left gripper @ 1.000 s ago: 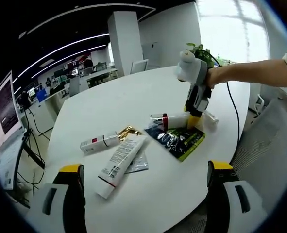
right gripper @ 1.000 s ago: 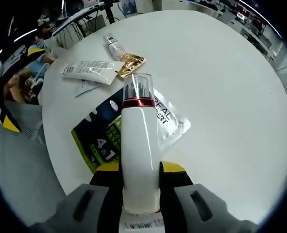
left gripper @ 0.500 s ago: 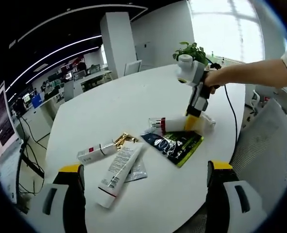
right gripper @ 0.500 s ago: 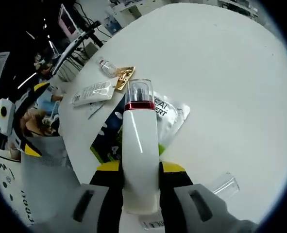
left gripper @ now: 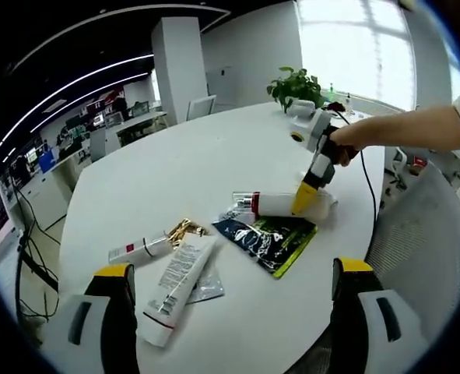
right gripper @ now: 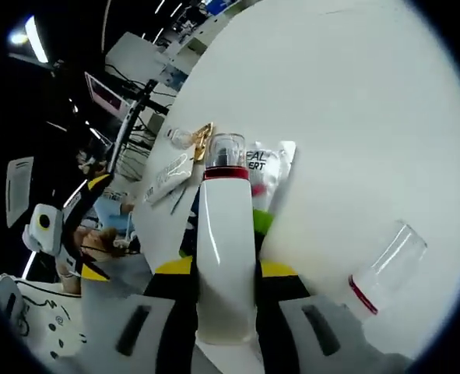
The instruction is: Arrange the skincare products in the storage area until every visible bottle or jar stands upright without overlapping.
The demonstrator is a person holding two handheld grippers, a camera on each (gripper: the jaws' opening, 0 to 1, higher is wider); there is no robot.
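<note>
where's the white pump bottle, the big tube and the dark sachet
white pump bottle [right gripper: 226, 249]: right gripper view, white body
big tube [left gripper: 179, 284]: left gripper view, printed middle
dark sachet [left gripper: 262, 239]: left gripper view, dark face

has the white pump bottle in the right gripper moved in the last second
Yes. In the left gripper view the white pump bottle, clamped in the right gripper, has lifted off the dark sachet, its capped end now raised above the table.

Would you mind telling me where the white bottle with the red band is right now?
The white bottle is clamped between the right gripper's jaws, lying sideways above the dark sachet; in the left gripper view it sits right of centre, near the table's right edge.
</note>
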